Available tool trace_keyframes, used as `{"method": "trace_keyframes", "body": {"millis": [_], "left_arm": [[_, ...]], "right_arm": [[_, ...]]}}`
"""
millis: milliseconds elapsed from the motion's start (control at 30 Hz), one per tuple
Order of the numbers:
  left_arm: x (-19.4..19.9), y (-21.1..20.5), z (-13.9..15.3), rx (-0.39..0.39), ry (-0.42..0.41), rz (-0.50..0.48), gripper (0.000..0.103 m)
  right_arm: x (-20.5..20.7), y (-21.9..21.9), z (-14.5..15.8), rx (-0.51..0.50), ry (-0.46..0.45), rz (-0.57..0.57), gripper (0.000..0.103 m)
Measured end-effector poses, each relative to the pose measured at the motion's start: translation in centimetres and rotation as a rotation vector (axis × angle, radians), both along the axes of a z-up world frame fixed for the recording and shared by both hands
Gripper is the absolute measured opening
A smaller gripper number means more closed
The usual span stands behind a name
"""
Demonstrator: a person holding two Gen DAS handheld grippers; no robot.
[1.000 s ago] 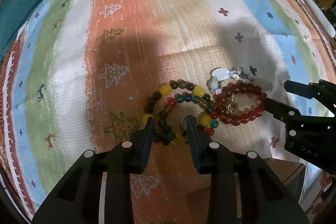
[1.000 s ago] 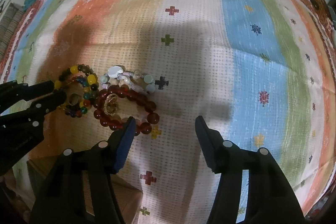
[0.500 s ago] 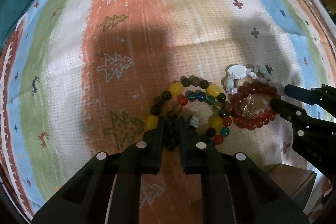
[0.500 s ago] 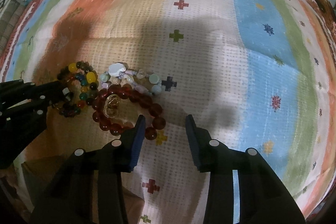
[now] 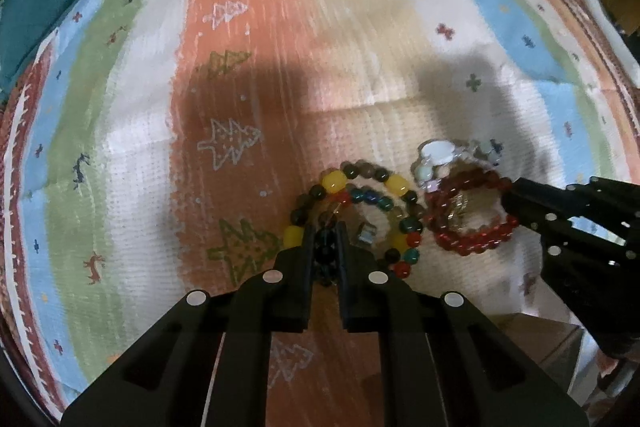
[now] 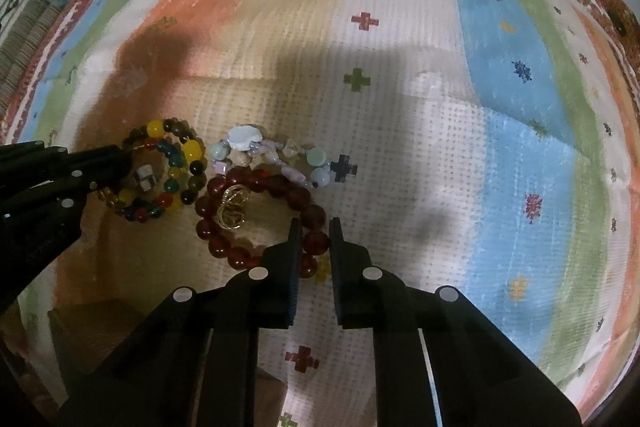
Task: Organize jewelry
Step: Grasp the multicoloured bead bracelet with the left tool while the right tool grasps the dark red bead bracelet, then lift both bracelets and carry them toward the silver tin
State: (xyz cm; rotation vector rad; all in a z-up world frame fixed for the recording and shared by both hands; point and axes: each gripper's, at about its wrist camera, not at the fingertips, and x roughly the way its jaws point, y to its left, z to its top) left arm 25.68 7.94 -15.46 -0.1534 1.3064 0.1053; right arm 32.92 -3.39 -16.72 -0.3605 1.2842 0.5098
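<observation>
Left fingers (image 5: 307, 247) clamped on multicolored bead bracelet (image 5: 356, 187), right fingers (image 6: 295, 243) on red bead bracelet (image 6: 256, 219).

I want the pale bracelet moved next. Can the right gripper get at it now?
Probably not yet: the right gripper is shut on the red bracelet, which partly overlaps the pale bracelet beyond it.

We see a striped cloth (image 6: 400, 75) in orange, beige, white, blue and green, dotted with small crosses and tree outlines. The multicoloured bracelet (image 6: 168, 171) mixes yellow, teal, red and brown beads; the red bracelet (image 6: 256, 223) is dark red; the pastel bracelet (image 6: 276, 155) is white, mint and lilac.
</observation>
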Motion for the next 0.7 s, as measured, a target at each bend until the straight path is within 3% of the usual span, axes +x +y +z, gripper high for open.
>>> {"method": "trace_keyframes", "body": {"millis": [400, 700], "left_arm": [[-0.8, -1.2, 4.8, -0.009, -0.103, -0.027, 0.009], [-1.8, -1.7, 6.1, 0.0, -0.142, -0.036, 0.009]], "right_arm": [[-1.0, -1.5, 3.9, 0.067, -0.063, 0.0, 0.014], [-1.9, -1.6, 6.4, 0.128, -0.096, -0.009, 0.014]]}}
